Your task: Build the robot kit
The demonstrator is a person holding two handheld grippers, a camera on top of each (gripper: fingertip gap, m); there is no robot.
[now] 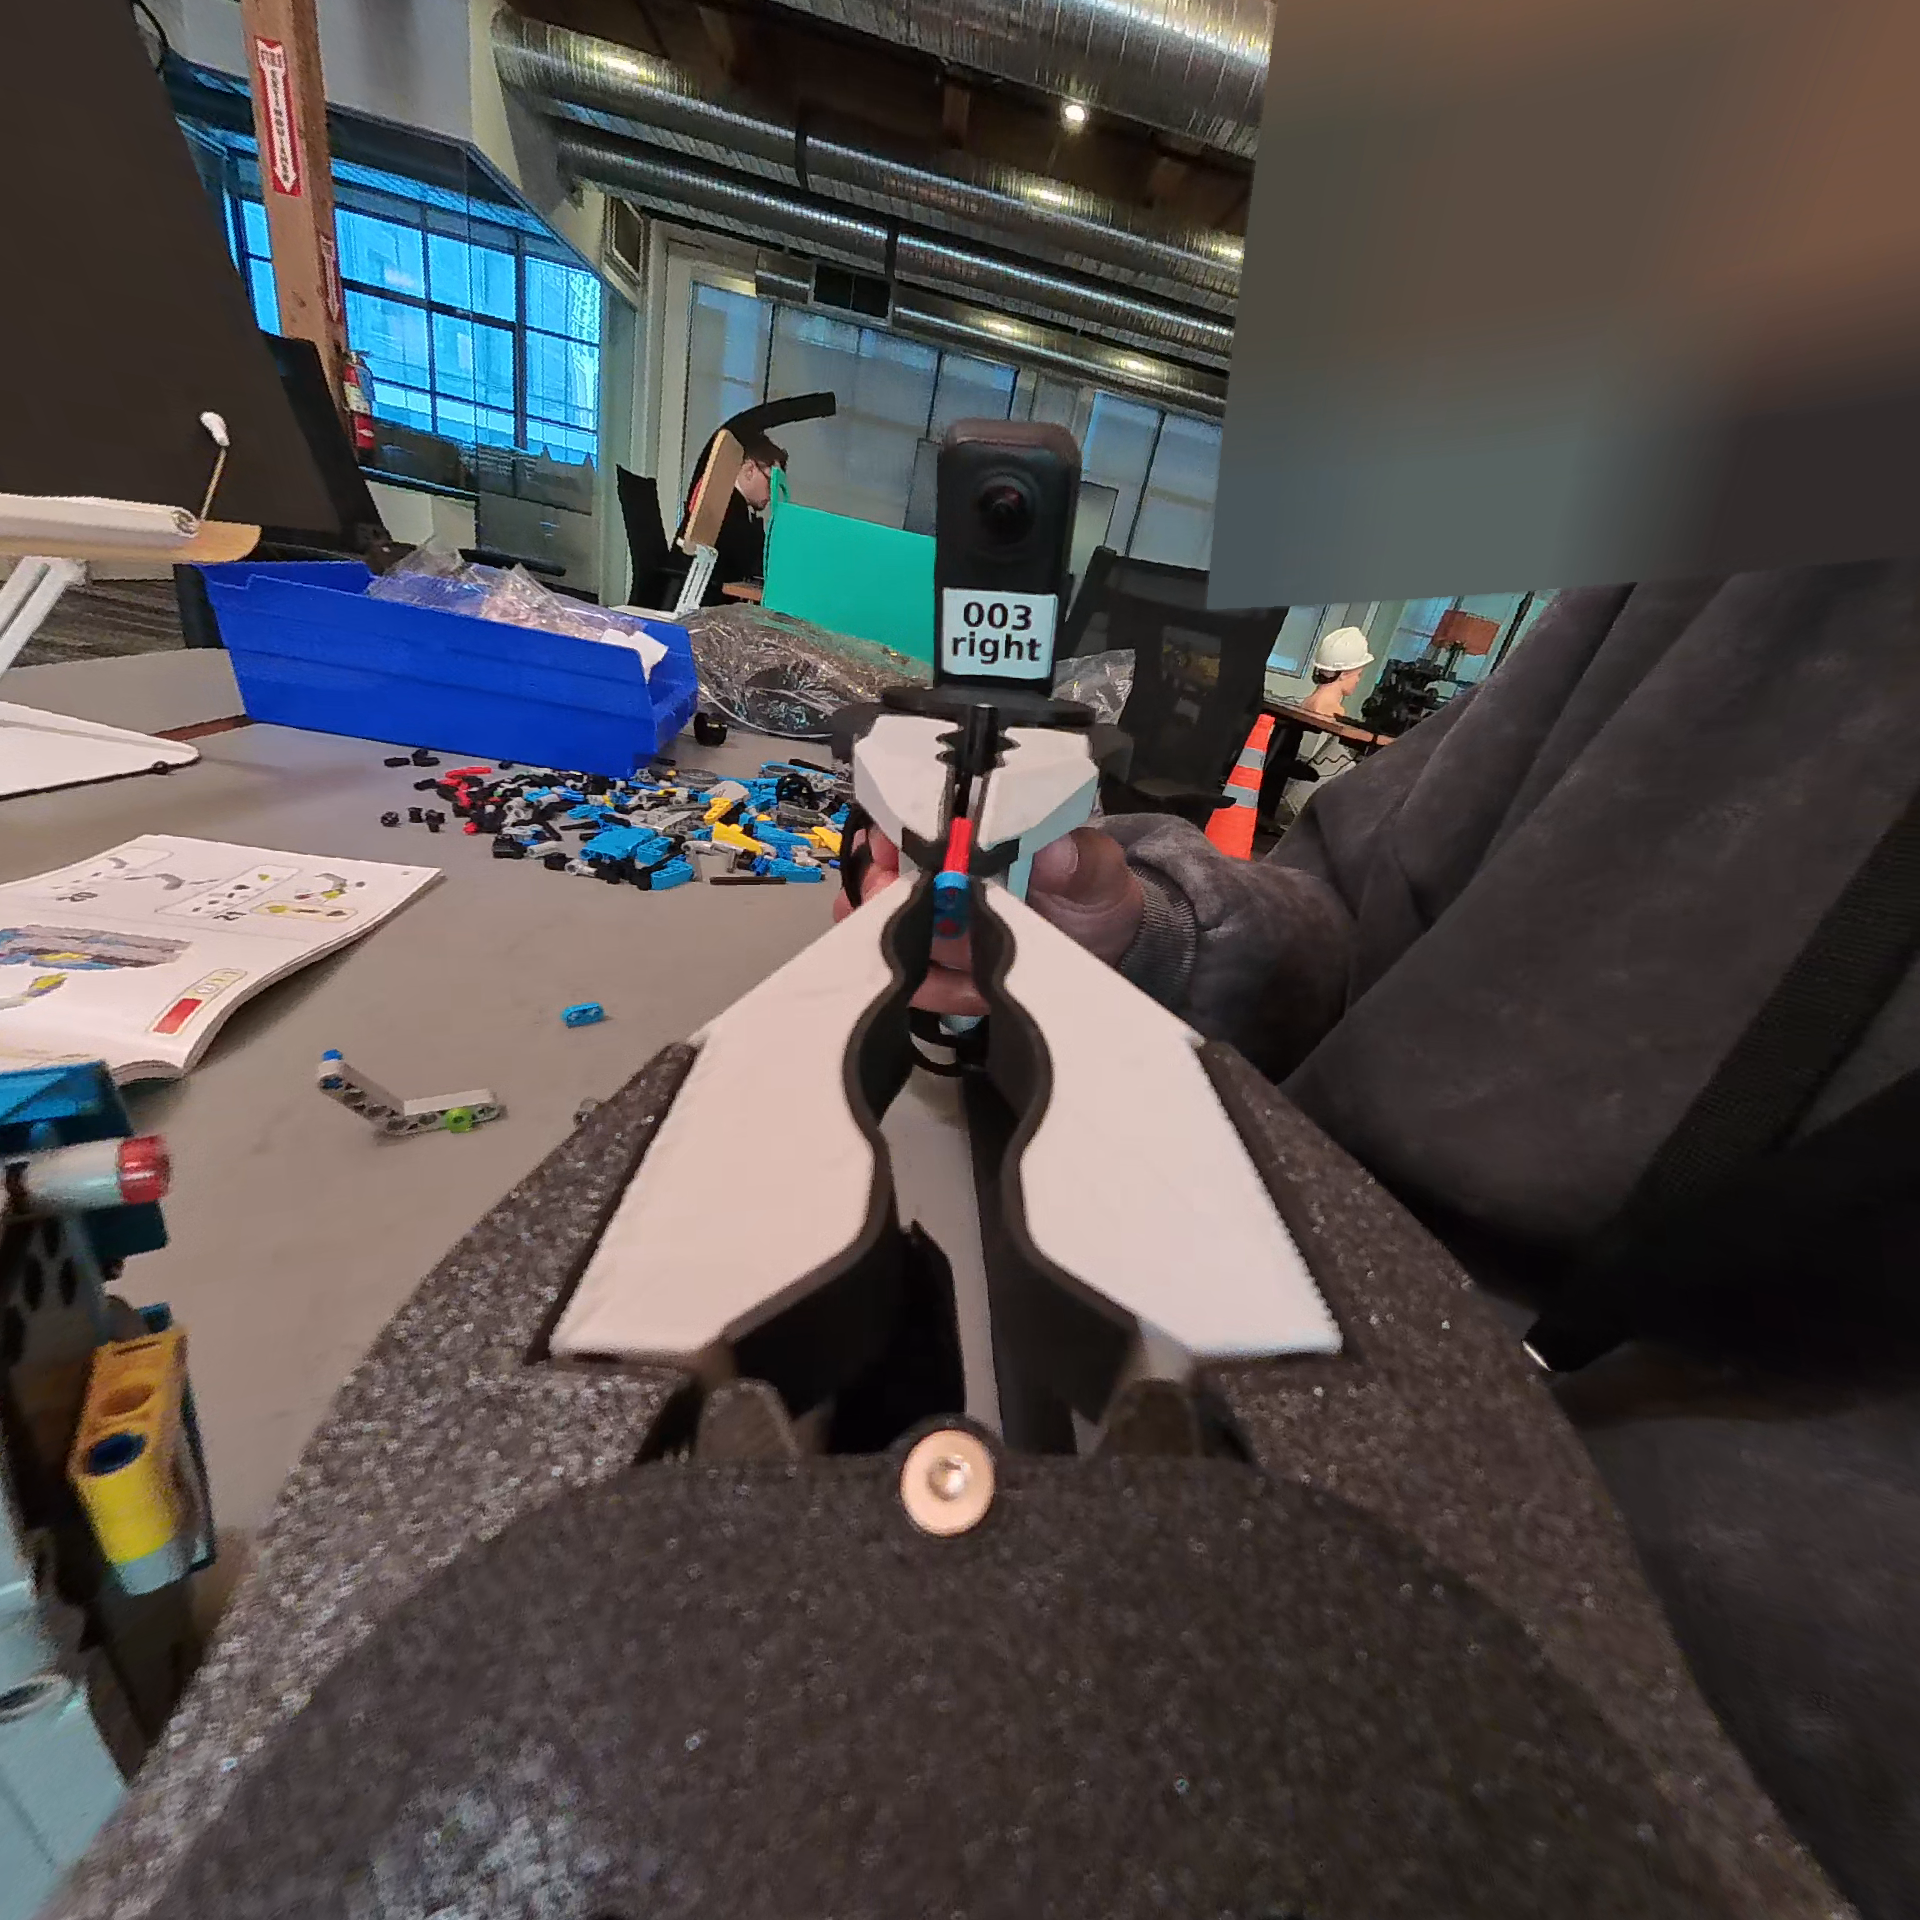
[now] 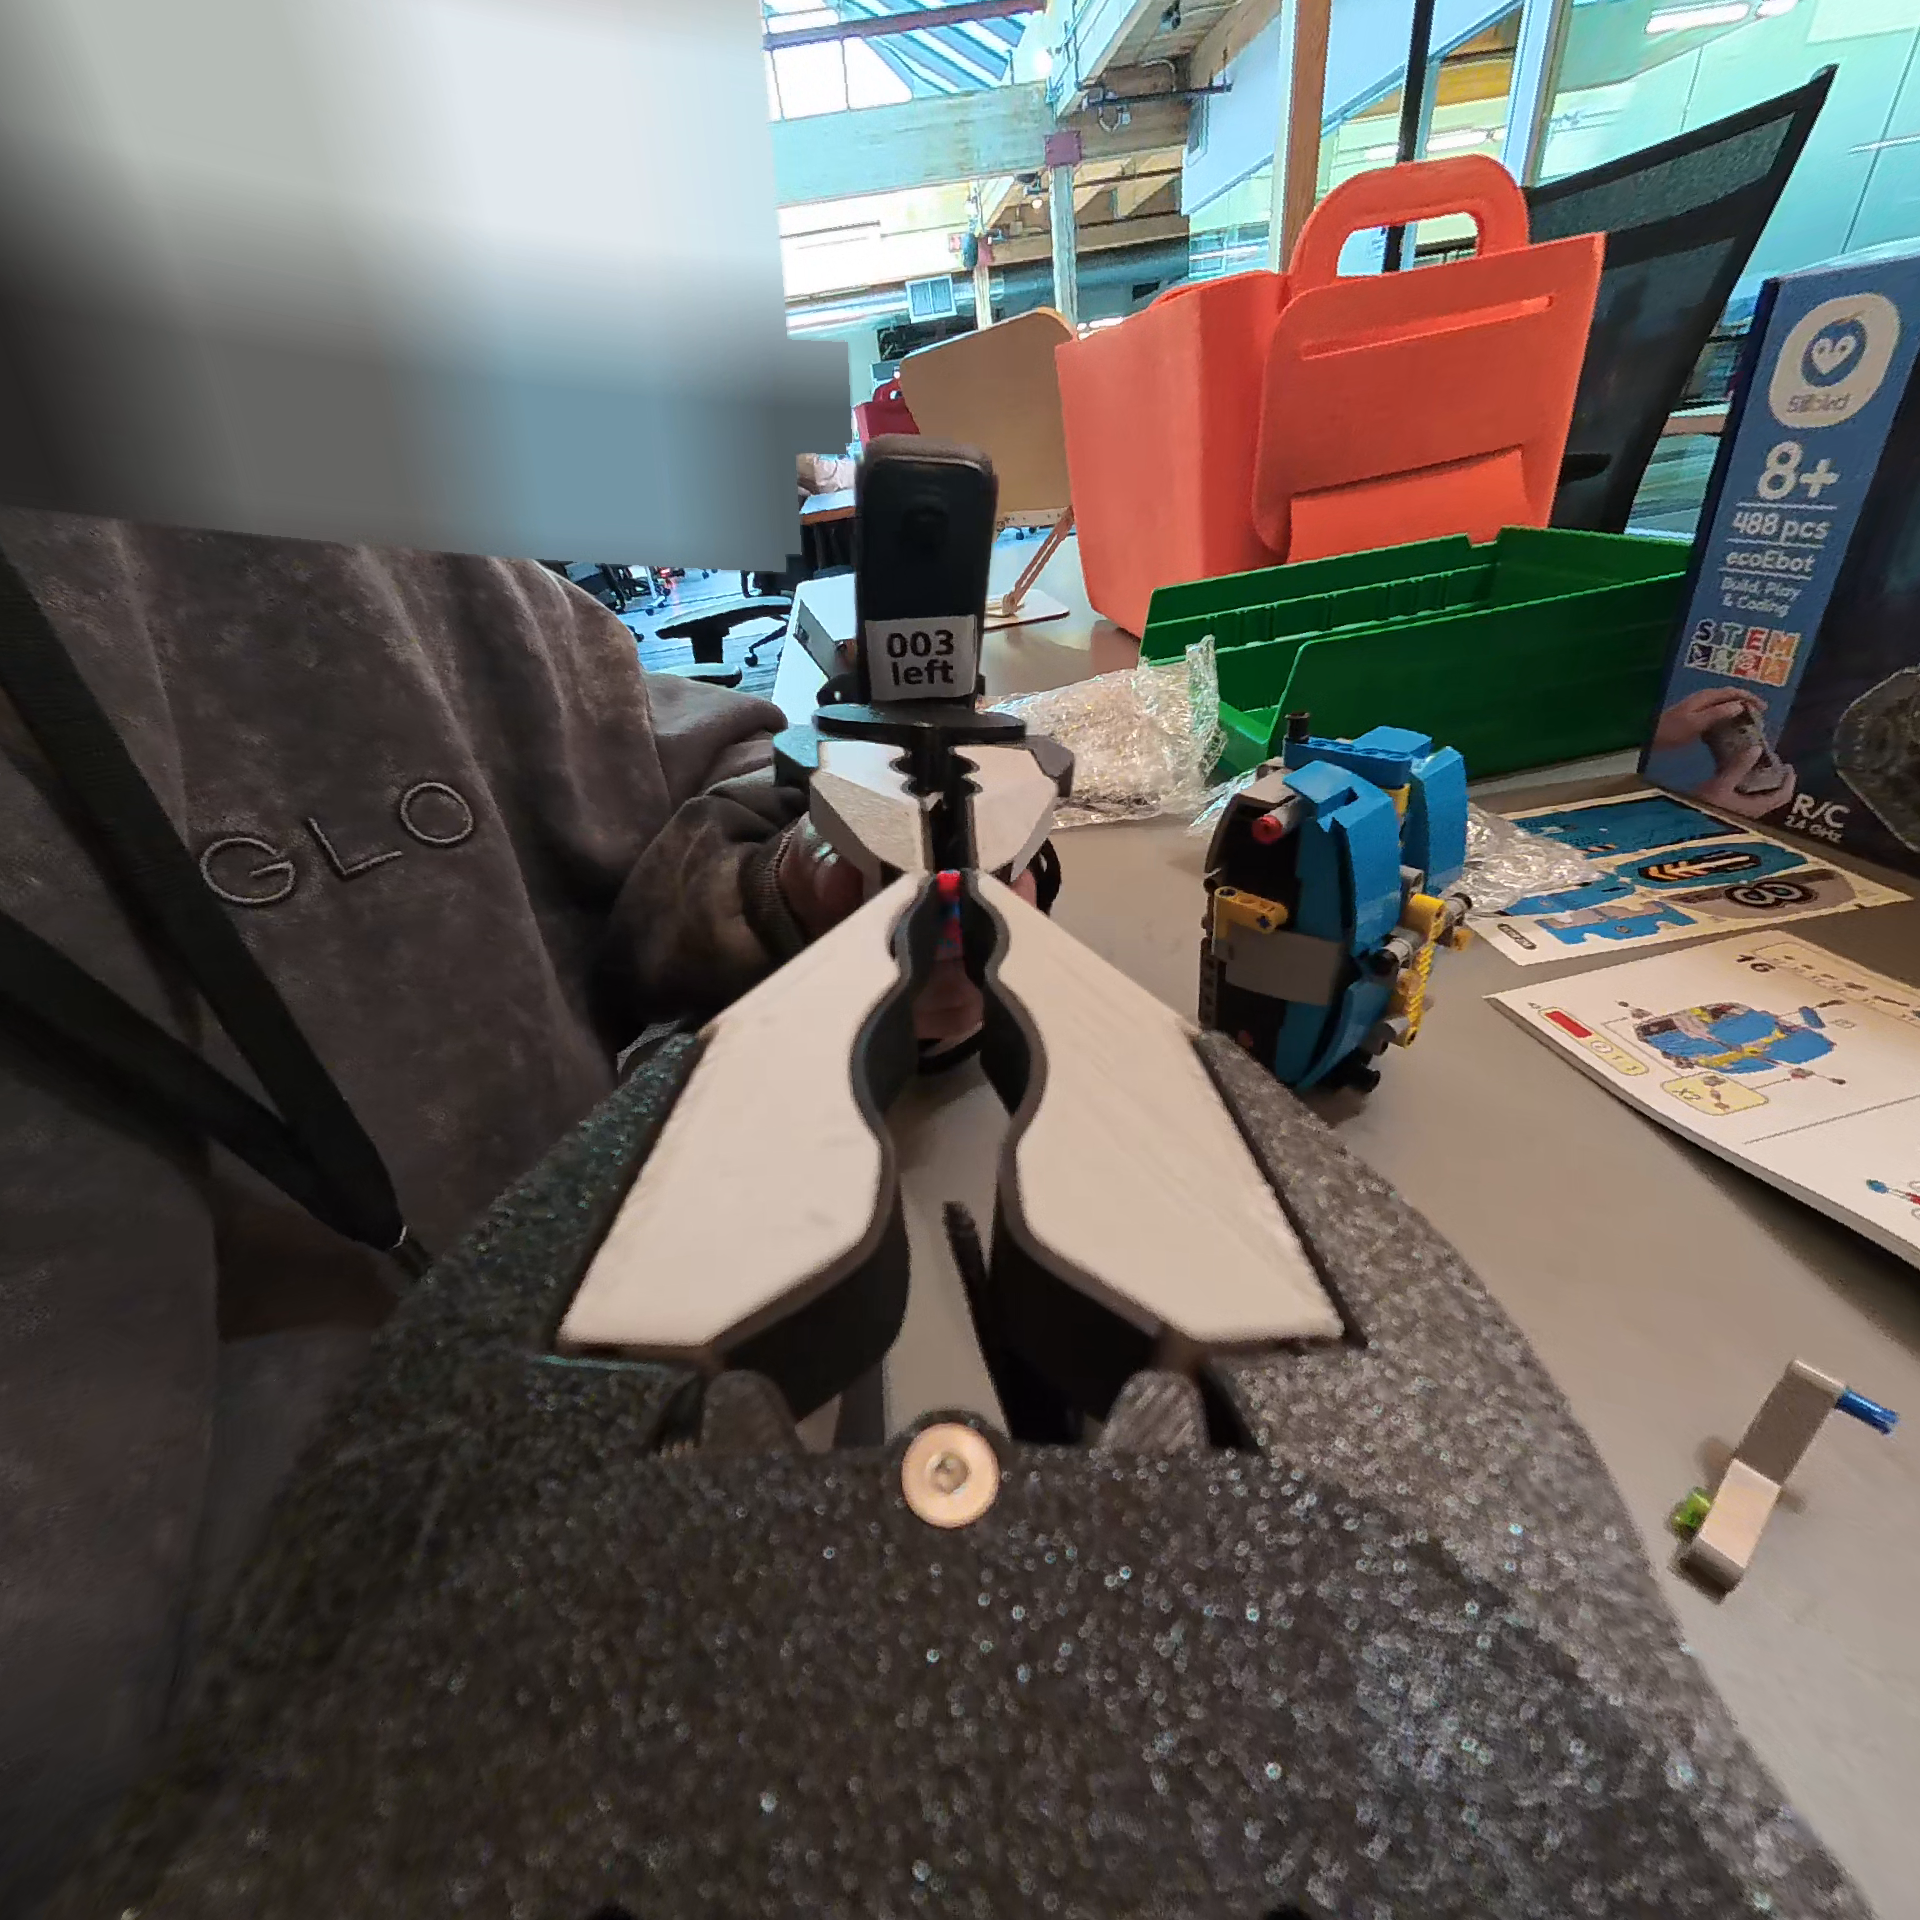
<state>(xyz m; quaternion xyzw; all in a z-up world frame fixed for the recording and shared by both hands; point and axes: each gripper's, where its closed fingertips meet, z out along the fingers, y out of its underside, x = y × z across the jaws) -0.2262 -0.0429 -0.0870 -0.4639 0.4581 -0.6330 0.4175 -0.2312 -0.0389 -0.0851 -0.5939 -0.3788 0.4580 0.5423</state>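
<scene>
My two grippers point at each other, tip to tip, above the grey table. My left gripper is shut on a small blue connector. A red axle sticks out of the connector toward my right gripper. In the right wrist view, my right gripper is shut on the red axle, with the blue connector showing in the gap between its fingers. The left gripper is right behind it. A person's hand holds each gripper.
A blue bin, loose bricks, an open booklet and a grey beam piece lie on the table. A partly built blue model, green bin, orange bag and kit box stand to the right. Left and right tips are no more than a few centimetres apart.
</scene>
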